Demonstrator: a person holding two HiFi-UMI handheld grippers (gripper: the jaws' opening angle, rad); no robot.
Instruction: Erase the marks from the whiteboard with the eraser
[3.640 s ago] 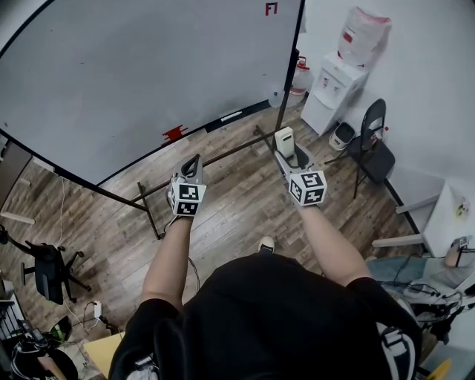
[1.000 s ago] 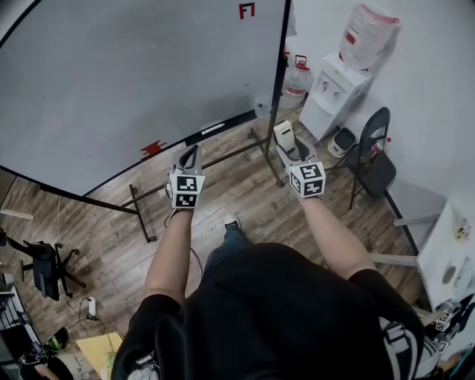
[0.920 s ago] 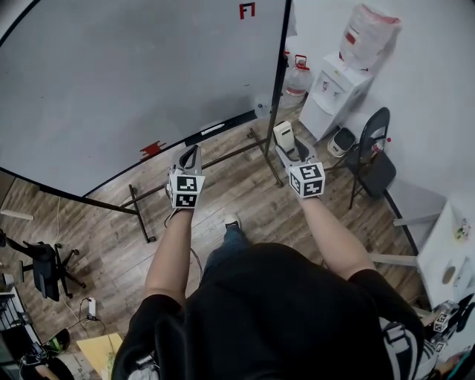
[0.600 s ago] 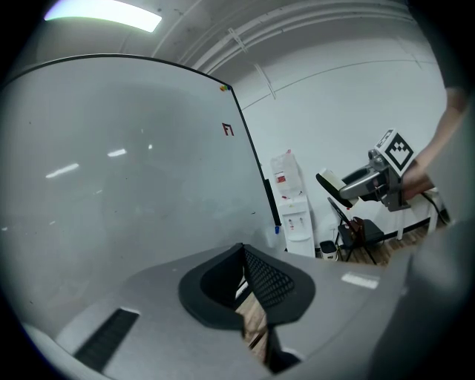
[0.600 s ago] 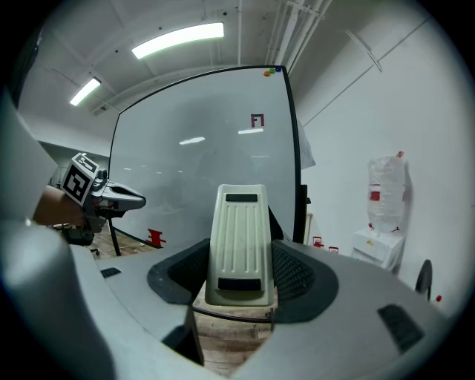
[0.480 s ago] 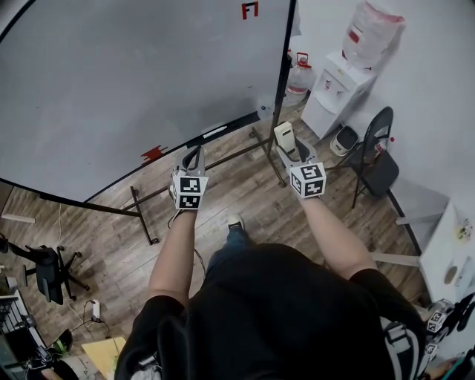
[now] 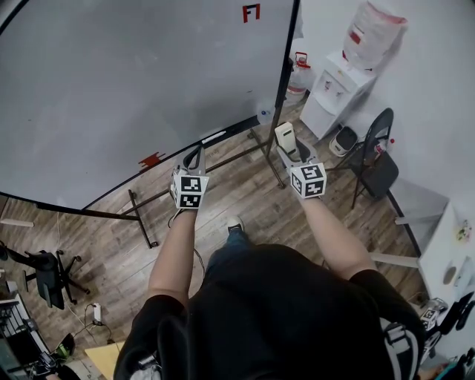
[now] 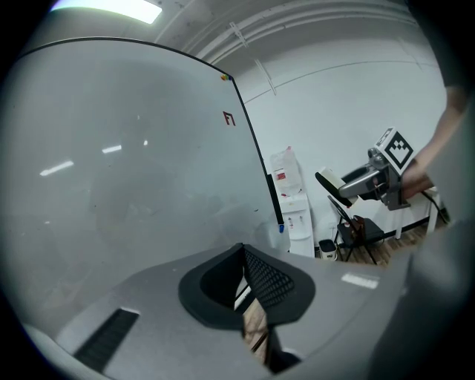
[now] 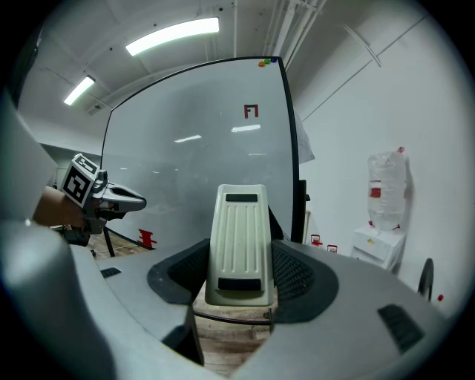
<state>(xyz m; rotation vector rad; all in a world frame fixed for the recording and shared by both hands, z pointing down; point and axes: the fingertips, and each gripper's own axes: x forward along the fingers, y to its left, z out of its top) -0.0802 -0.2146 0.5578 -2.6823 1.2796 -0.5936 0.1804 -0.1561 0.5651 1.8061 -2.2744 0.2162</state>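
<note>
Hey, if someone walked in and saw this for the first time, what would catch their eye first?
The big whiteboard fills the upper left of the head view, nearly bare except a small red mark near its top right corner. Next, the white eraser clamped in the right gripper, held out before the board; the left gripper beside it is shut on nothing.

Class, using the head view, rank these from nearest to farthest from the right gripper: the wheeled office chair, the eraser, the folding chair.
1. eraser, held by the right gripper, between its jaws.
2. folding chair, on the floor to the right.
3. wheeled office chair, far off at lower left.
</note>
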